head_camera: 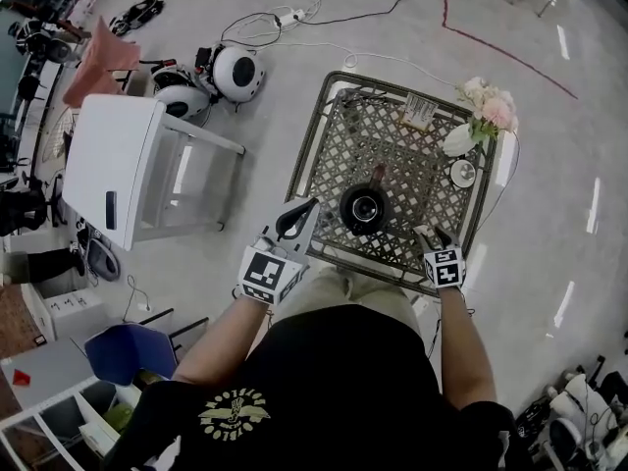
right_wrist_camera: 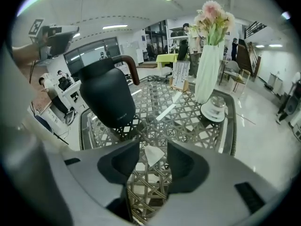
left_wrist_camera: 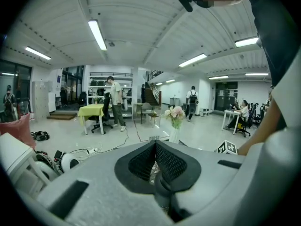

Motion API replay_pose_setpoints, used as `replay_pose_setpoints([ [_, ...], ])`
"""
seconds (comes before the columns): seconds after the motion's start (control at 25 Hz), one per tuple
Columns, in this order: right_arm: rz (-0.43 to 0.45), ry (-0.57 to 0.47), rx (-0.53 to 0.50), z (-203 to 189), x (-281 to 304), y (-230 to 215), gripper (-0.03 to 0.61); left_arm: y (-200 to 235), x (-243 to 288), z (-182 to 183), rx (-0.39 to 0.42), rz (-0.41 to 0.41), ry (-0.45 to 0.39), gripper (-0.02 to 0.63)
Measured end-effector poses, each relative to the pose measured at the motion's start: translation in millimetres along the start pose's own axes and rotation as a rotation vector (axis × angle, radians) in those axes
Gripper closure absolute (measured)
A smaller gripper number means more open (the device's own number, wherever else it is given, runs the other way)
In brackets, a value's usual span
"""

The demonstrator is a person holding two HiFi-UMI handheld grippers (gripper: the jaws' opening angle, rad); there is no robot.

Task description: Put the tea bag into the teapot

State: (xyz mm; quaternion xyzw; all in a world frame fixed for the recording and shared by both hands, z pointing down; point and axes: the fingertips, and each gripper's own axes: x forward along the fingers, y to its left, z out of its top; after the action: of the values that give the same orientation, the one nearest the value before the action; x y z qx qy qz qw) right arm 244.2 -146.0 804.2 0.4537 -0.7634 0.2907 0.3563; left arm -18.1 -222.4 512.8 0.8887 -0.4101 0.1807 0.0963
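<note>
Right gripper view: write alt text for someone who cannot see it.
The open hand-held gripper frames a white tea bag on a lattice table. A black teapot stands beyond at left, a vase of flowers at right.

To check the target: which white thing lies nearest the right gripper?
The tea bag, flat between the right gripper's open jaws; vase and cup stand farther.

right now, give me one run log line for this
right claw open over tea bag on table | left claw shut | teapot upright | tea bag not yet in teapot
</note>
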Motion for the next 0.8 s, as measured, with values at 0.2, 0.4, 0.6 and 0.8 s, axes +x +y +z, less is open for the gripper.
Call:
replay_pose_setpoints([
  [0.2,0.005,0.067,-0.006,-19,26,-5,0.423,3,-9,-2,0.008,0.025,0.016,0.618],
  [0.4,-0.018,0.12,-0.002,-30,45,-10,0.427,14,-16,-8,-0.002,0.058,0.034,0.618],
  [0.6,-0.014,0.135,0.052,-35,47,-9,0.552,16,-14,-5,0.004,0.058,0.028,0.618],
  [0.8,-0.009,0.085,0.083,-21,27,-8,0.56,15,-13,5,0.018,0.034,0.002,0.618],
])
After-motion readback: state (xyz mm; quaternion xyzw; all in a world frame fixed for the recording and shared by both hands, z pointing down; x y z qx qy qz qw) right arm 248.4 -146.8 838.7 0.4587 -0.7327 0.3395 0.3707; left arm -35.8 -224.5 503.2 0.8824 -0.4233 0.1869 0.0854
